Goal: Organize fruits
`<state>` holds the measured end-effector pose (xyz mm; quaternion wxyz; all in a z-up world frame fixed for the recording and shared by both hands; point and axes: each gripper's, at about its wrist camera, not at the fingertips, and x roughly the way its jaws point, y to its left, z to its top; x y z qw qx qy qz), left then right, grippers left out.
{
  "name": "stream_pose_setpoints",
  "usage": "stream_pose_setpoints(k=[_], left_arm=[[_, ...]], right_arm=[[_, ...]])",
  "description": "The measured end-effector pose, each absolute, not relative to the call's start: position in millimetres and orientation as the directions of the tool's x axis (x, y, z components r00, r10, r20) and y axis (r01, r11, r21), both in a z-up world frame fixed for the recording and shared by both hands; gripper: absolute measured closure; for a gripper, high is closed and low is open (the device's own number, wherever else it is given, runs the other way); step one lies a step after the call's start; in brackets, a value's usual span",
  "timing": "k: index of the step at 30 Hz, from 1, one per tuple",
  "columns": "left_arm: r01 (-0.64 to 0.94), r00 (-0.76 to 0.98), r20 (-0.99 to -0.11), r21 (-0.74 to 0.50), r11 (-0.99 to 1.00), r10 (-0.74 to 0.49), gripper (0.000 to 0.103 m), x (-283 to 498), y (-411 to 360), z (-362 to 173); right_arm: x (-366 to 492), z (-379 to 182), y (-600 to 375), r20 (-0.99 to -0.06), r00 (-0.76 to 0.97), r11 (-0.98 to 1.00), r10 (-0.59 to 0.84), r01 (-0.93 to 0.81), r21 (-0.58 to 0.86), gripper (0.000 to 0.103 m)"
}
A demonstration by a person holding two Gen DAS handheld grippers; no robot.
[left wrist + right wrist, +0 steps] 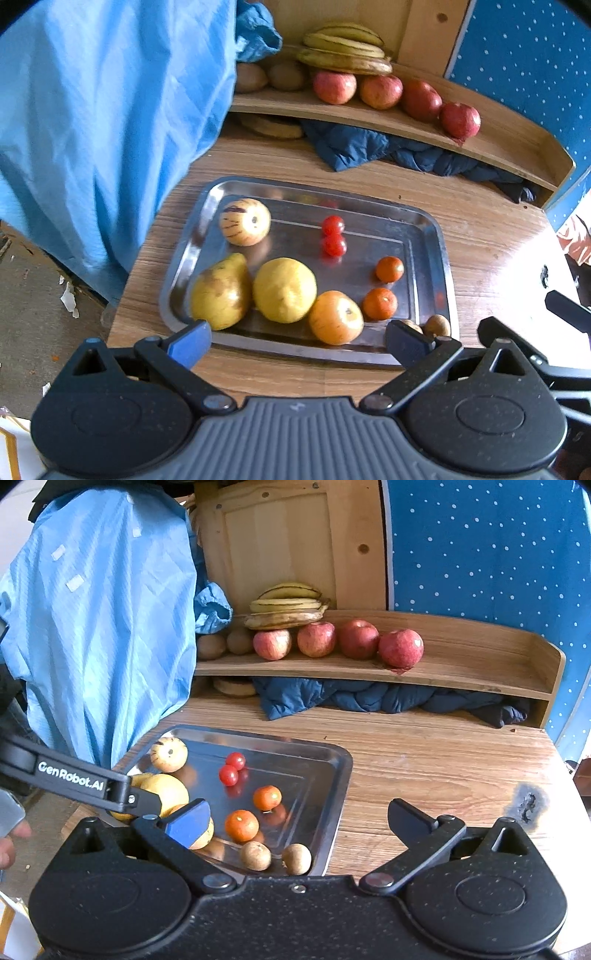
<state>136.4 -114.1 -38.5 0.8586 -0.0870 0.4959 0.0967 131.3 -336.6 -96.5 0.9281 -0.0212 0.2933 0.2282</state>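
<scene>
Fruits are gathered in a steel tray [428, 236] on the wooden table [443, 760]: a pear [220, 291], a lemon [284, 290] and two cherry tomatoes [333, 235]. Both the left gripper [299, 341] and right gripper [299, 821] are spread wide, empty, held just short of the tray's near rim.
</scene>
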Motion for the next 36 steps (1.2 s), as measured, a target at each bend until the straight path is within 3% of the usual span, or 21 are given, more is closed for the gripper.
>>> stream_pose_setpoints(k=[13,24,36], left_arm=[[-0.232,0.527,-0.845,-0.041,0.972,0.091,0.001,85.6,-83.8,-32.5],[-0.196,0.620,-0.785,-0.127,0.972,0.022,0.001,30.9,-58.9,-15.0],[-0.162,0.637,-0.771,-0.139,0.977,-0.005,0.001,-2.8,-48.0,-10.7]], right_arm=[[108.2,-92.2,-321.8,-0.534,0.752,0.913,0.387,-0.392,0.110,0.001],[44.8,-78.8,-302.2,-0.476,0.812,0.938,0.339,-0.330,0.104,0.001],[-3.2,-76.1,-289.4,-0.462,0.835,0.951,0.299,-0.303,0.066,0.001]])
